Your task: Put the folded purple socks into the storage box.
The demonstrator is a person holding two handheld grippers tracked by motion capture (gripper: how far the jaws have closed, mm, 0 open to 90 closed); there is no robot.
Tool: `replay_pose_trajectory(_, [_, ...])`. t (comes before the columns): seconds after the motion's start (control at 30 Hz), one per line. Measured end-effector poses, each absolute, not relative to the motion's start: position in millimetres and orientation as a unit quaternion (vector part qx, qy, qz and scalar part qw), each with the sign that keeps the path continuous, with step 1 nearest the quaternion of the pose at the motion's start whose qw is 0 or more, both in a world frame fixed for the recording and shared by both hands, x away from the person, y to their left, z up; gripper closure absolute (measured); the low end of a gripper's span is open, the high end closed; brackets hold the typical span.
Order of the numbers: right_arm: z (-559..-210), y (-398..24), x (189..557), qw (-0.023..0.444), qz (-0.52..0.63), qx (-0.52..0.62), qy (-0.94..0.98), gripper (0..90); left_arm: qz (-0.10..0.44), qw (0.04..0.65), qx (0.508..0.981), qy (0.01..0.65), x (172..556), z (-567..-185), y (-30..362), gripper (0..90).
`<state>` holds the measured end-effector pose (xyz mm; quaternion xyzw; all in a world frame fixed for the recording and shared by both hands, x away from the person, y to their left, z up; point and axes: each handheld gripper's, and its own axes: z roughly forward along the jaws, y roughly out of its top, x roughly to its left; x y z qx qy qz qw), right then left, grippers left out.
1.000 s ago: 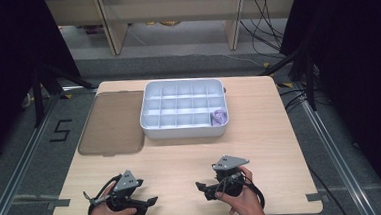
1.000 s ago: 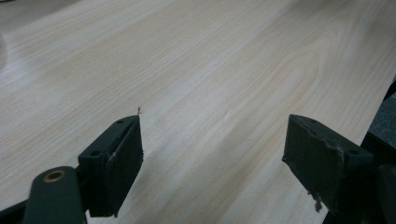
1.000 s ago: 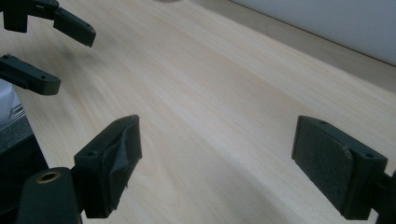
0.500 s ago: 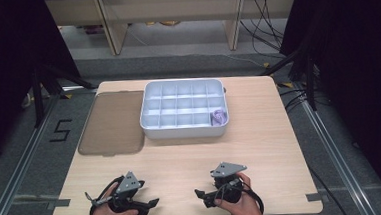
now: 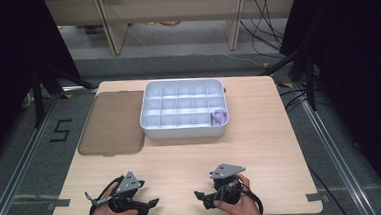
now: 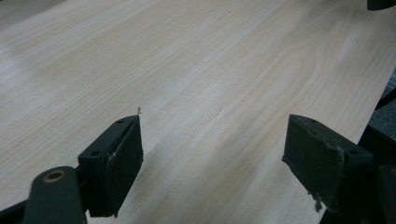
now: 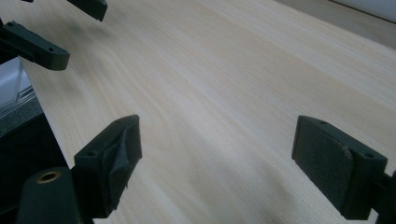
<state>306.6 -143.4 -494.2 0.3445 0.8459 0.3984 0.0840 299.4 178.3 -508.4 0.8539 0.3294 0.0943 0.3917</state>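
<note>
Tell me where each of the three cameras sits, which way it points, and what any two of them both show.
High view: above the near table edge, looking forward and down on the table, divided tray and brown lid; both hands hold the left gripper and right gripper.
Left gripper view: rides the left gripper, jaws apart, looking low across bare wood.
Right gripper view: rides the right gripper, jaws apart, facing the left gripper's jaws at top left.
Shared: all three show the wooden tabletop.

Pale wood-grain table (image 5: 261, 148), white tray (image 5: 152, 121), brown lid (image 5: 112, 123), purple item (image 5: 219, 116).
</note>
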Motion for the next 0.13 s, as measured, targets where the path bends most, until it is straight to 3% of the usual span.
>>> replay_pose_trajectory(0.13, [-494.4,-144.2,306.8,0.085,0.398,0.349,0.844,16.5,0.096,0.391,0.856,0.325,300.2,-508.4,179.1,19.2])
